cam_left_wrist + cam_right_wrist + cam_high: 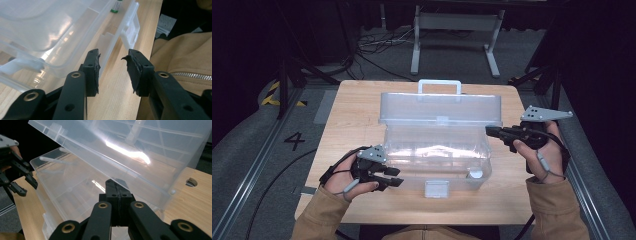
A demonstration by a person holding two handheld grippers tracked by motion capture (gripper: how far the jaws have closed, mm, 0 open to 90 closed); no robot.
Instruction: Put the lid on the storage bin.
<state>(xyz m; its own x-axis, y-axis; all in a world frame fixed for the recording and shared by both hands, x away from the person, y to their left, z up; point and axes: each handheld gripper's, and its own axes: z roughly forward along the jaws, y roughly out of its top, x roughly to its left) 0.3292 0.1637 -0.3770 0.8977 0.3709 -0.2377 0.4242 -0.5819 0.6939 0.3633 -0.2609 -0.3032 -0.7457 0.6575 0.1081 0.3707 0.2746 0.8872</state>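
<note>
Risk sits mostly with the lid (441, 107) of the clear plastic storage box (437, 150): it stands raised behind the tub, leaning a little forward, and nothing holds it. If your right gripper (490, 131) nudges its end edge, I judge it could swing down onto the tub, or the light box could skid across the pale wooden table (347, 125). The same goes on your side: the left gripper (396, 177) lies just beside the box's front left corner, and a push there would slide the whole box toward the far edge. Watch the front latch tab (436, 189) as well; it hangs over the table near your left jaws and could catch them.

Inside the tub, near the front right corner, lies a small white-capped vial (475, 174); the left gripper view shows it with a green band (115, 6). A knock to the box would set it rolling.

Your left gripper (113, 71) has its jaws about half apart, with bare table between them and nothing held; one jaw is close against the tub's wall, though I cannot tell whether it touches. Your right gripper (116, 185) has its jaws pressed fully together on nothing, tips pointing at the lid's end, close to it.
</note>
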